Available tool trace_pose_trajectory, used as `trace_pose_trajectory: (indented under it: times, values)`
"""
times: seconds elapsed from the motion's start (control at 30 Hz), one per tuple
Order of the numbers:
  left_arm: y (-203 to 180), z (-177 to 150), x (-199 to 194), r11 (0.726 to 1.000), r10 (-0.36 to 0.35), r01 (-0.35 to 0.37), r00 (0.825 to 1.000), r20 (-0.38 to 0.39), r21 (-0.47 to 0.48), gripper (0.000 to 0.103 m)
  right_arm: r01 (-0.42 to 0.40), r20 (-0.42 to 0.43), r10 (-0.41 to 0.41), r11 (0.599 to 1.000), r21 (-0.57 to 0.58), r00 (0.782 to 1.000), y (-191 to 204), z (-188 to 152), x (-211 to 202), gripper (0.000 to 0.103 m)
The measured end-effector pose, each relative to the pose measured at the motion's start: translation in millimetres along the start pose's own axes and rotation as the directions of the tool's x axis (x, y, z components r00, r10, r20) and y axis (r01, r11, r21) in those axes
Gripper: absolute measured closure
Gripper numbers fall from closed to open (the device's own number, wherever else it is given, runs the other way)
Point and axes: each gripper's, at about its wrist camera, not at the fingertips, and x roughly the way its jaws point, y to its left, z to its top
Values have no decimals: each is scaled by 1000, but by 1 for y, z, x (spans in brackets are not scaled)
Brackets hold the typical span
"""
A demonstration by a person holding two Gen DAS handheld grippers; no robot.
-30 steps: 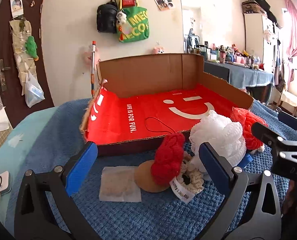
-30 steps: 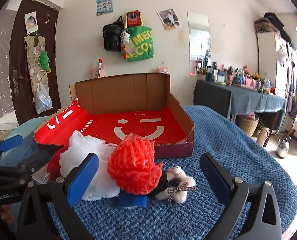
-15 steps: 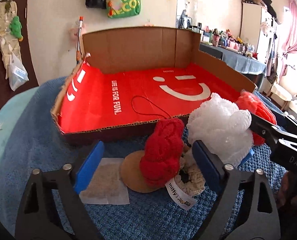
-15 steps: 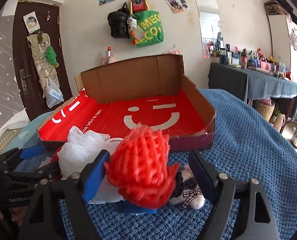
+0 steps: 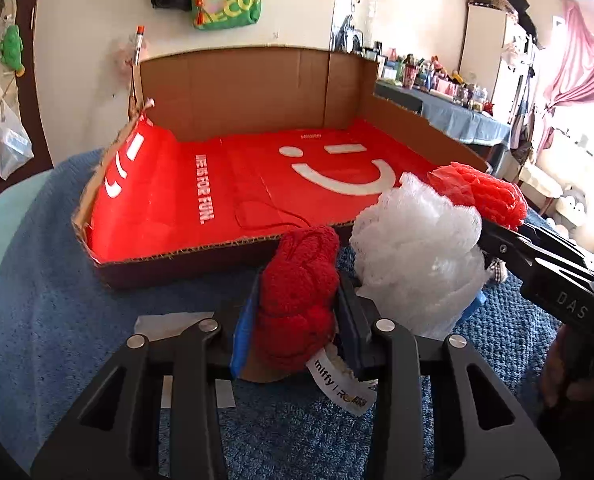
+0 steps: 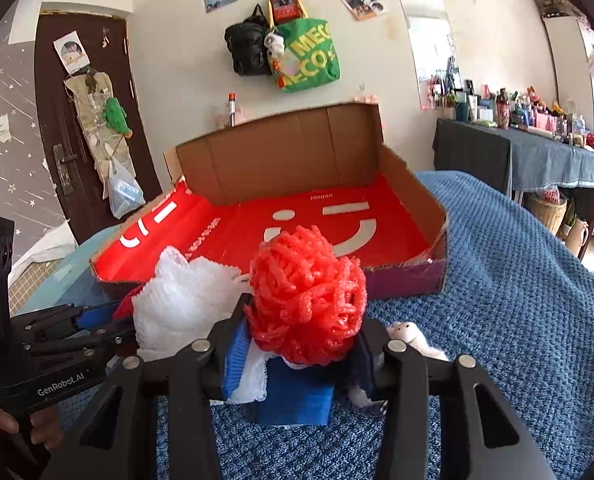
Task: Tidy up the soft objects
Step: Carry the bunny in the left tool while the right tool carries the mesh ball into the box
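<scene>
The left tongs (image 5: 297, 316) are closing on a red knitted plush (image 5: 299, 292), their blue pads already pressed against its two sides; a white tag printed "miffy" (image 5: 339, 384) hangs from its lower end. Under the plush lie a brown round piece (image 5: 257, 368), only partly seen, and a pale flat sheet (image 5: 169, 320) on the blue knitted blanket (image 5: 57, 320).

The right tongs (image 6: 301, 354) are closing on a red mesh ball (image 6: 307, 296), narrow around its lower half, with the pads touching it. A blue block (image 6: 297, 396) lies just below the ball, and a small white plush (image 6: 413, 336) peeks out beside the right finger.

Between the two red things sits a white mesh puff (image 5: 417, 248), touching the red mesh ball and just beside the knitted plush. A hand (image 6: 21, 428) grips the left tool's handle at the edge of the right wrist view.

Beyond them stands the open cardboard box (image 5: 257, 88), its red lining (image 5: 217, 184) printed with a white smile and the words "LIFE IS FOR FUN". A thin dark cord (image 5: 269, 212) lies on the lining. On the far wall hang a green tote bag (image 6: 309, 56) and a black bag (image 6: 247, 50).
</scene>
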Motion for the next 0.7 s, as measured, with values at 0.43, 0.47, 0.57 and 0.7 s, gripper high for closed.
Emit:
trace_pose_trajectory:
  times: [0.43,0.47,0.57,0.7]
  values:
    - [-3,1,-24,1000,16,-18,995,97,20,68,21,84,-16,998,-65,996,18,7,-15,56]
    - [-3,0,-25,1000,17,-19,995,101,20,68,20,85,-14,998,-67,996,19,7,-15,56]
    - [-5,2,-28,999,21,-25,993,117,30,68,21,100,-13,997,-81,995,20,11,-17,56]
    - [-4,11,-36,999,23,-28,988,155,35,68,0,130,11,996,-85,991,19,21,-18,56]
